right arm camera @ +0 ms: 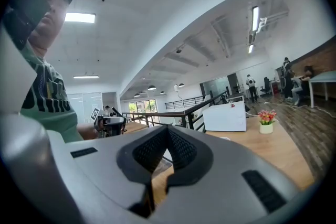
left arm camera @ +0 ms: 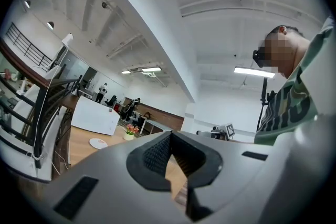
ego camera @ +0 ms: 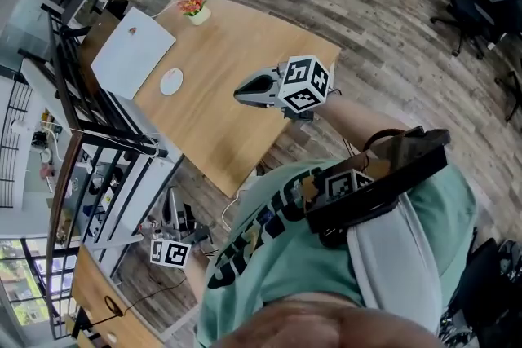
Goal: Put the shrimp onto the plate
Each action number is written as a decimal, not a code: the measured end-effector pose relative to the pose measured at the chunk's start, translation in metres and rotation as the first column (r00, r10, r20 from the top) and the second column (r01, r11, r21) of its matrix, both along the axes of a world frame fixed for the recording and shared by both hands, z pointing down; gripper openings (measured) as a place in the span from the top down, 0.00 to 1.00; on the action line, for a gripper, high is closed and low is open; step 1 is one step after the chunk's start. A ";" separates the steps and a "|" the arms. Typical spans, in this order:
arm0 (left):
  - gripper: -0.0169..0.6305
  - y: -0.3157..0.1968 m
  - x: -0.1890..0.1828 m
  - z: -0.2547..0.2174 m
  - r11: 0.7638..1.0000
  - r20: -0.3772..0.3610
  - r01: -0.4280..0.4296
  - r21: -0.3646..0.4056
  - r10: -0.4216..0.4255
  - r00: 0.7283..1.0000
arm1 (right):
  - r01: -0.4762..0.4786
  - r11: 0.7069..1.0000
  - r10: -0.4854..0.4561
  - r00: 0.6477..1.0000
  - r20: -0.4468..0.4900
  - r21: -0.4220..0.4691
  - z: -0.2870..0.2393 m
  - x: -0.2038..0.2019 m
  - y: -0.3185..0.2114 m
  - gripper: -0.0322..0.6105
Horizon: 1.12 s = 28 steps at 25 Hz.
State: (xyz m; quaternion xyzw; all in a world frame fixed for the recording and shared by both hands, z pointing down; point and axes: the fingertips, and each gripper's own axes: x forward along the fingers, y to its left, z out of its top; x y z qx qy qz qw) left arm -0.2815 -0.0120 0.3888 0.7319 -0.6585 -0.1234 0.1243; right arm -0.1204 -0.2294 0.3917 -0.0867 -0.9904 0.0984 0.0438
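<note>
No shrimp shows in any view. A small round white plate (ego camera: 171,81) lies on the wooden table (ego camera: 236,53); the left gripper view catches the plate (left arm camera: 98,142) low at the left. My right gripper (ego camera: 240,94) hovers level over the table's near side, its jaws shut on nothing (right arm camera: 168,129). Off the table's near corner, over the floor by the railing, my left gripper (ego camera: 173,216) is held low, with its marker cube (ego camera: 170,253) toward me. Its jaws (left arm camera: 170,134) are also shut and empty.
A white box (ego camera: 132,51) lies flat on the table's far left, and a small pot of flowers (ego camera: 194,6) stands at the far edge. A black railing (ego camera: 81,134) runs along the table's left side. Office chairs (ego camera: 469,8) stand far right.
</note>
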 end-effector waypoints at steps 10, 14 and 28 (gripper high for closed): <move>0.97 0.021 -0.028 0.003 0.999 -0.018 0.026 0.031 -0.025 1.000 | -0.017 0.998 0.017 1.000 -0.011 0.055 -0.010 -0.031 0.012 0.94; 0.97 0.022 -0.031 -0.001 0.999 -0.012 0.027 0.038 -0.027 1.000 | -0.012 0.998 0.013 1.000 -0.010 0.062 -0.014 -0.036 0.012 0.94; 0.97 0.022 -0.035 -0.002 0.998 -0.005 0.044 0.050 -0.044 0.999 | 0.008 0.997 -0.007 1.000 -0.005 0.075 -0.015 -0.043 0.010 0.94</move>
